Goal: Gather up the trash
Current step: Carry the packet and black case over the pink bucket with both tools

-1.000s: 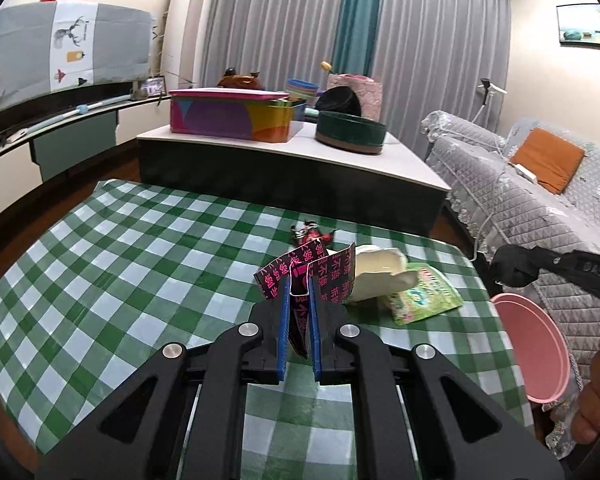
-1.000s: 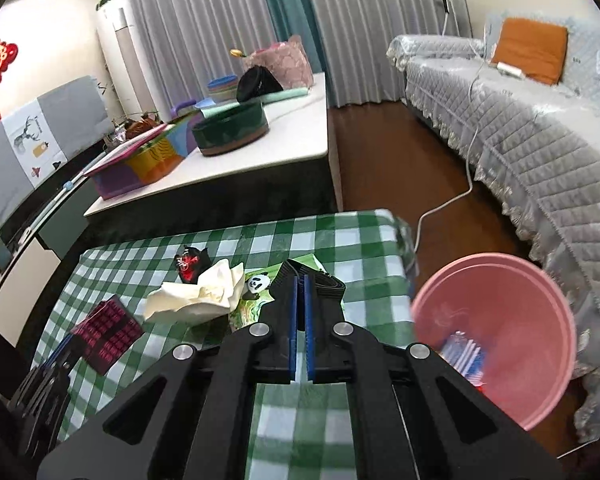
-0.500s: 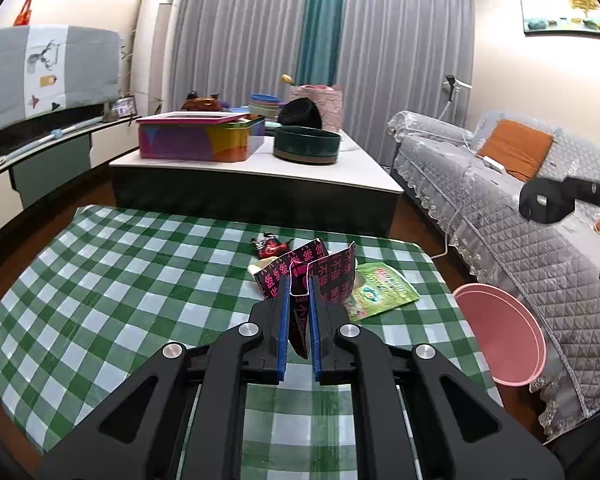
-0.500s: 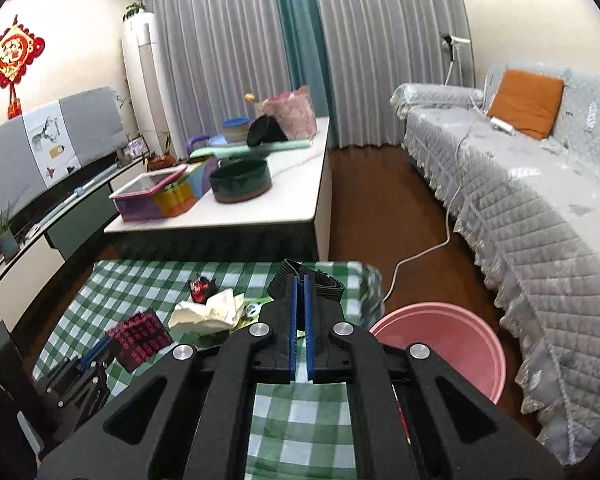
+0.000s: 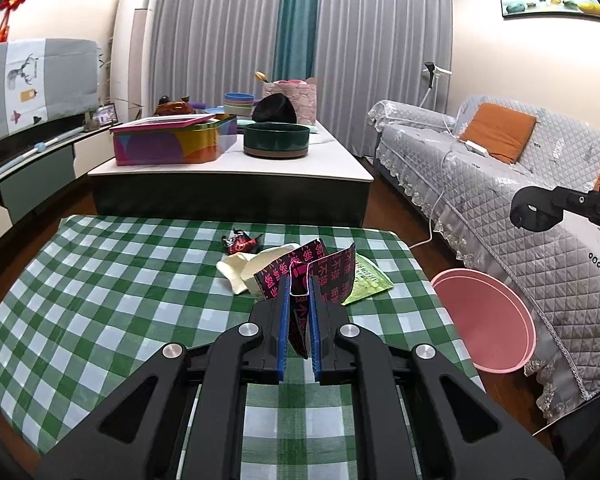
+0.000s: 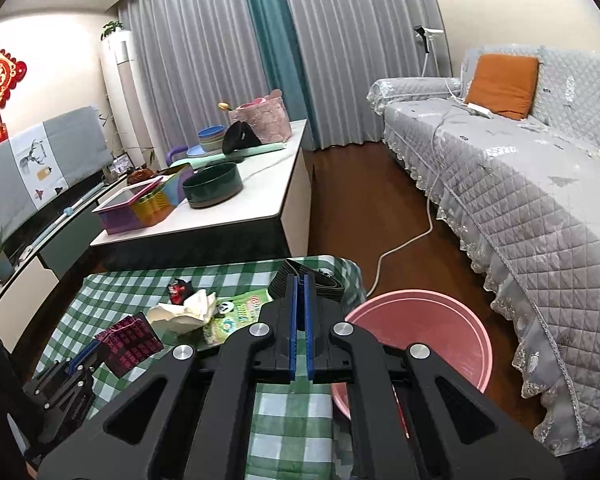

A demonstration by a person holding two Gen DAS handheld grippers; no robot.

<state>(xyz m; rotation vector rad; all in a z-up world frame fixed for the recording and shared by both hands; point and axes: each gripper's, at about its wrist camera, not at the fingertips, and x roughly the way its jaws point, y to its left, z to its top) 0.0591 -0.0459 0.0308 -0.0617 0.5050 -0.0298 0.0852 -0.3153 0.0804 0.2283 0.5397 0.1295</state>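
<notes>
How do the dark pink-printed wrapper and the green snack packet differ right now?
The dark pink-printed wrapper is pinched between the left tongs and held above the checked tablecloth; the green snack packet lies flat on it, untouched. The wrapper is black with pink characters and folded open into standing flaps; the packet is light green with a panda picture and flat. Both are empty-looking packaging near the table's edge by the pink bin.

On the crumpled black wrapper with pink print (image 5: 332, 276) clamped in your left tool (image 5: 298, 300), you can read the pink Chinese characters 不换; the rest of its print is too folded. The lettering on the green snack packet with the panda (image 6: 235, 312) is too blurred to read.
</notes>
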